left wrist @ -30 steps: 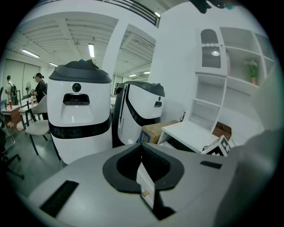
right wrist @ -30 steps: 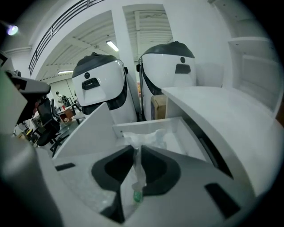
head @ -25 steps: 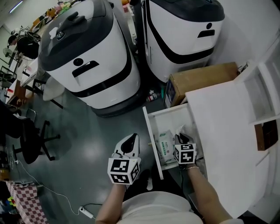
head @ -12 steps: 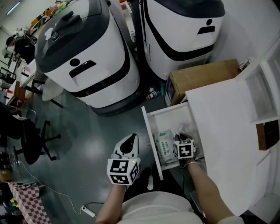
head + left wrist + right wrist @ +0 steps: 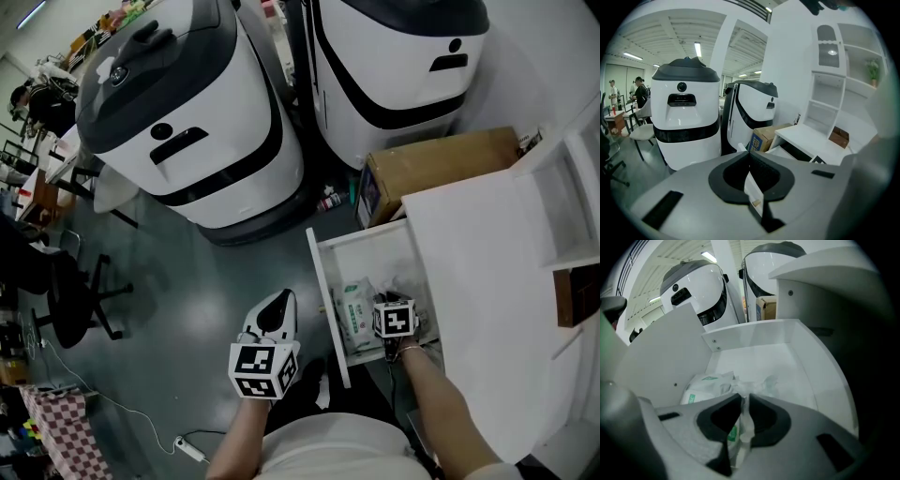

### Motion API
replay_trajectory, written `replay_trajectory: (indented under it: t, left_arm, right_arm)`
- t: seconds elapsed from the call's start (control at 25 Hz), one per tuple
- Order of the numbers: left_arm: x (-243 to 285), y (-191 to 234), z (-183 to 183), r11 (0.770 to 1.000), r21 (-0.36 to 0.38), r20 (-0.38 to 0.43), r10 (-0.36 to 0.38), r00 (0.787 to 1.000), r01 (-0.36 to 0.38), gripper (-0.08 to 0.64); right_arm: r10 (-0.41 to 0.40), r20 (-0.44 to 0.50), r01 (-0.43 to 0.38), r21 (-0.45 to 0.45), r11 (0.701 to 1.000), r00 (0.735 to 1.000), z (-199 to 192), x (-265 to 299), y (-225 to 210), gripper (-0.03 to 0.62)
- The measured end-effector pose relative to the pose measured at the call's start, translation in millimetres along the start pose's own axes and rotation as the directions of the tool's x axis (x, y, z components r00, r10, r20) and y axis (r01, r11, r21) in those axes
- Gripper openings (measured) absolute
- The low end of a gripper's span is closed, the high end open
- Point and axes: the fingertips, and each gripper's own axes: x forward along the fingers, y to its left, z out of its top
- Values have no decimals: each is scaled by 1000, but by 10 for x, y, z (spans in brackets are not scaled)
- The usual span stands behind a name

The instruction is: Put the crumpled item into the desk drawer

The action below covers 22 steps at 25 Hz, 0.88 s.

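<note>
Fingers [image 5: 765,418] on your right gripper [image 5: 743,397] are clamping the crumpled wrapper [image 5: 757,383] inside the drawer [image 5: 754,337], hiding part of it; your left gripper [image 5: 748,161] is sitting closed, empty.

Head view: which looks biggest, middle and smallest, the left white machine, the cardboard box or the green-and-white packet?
1. the left white machine, biggest by far
2. the cardboard box
3. the green-and-white packet, smallest
None of these look close in size.
</note>
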Motion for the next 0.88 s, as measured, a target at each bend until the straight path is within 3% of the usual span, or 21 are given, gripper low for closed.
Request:
replay_trajectory:
  t: [0.28,0.88]
  left_arm:
    - [-9,25,-48,1000,-3,-8,11,1000,-11,-7]
    - [-44,19,-97,1000,-9,-13,12,1000,-12,-6]
  right_arm:
    - [-11,-20,11,27,1000,1000,-85,88,-6,60]
    - [2,-45,-3,-17,1000,999,-147,70,57,100]
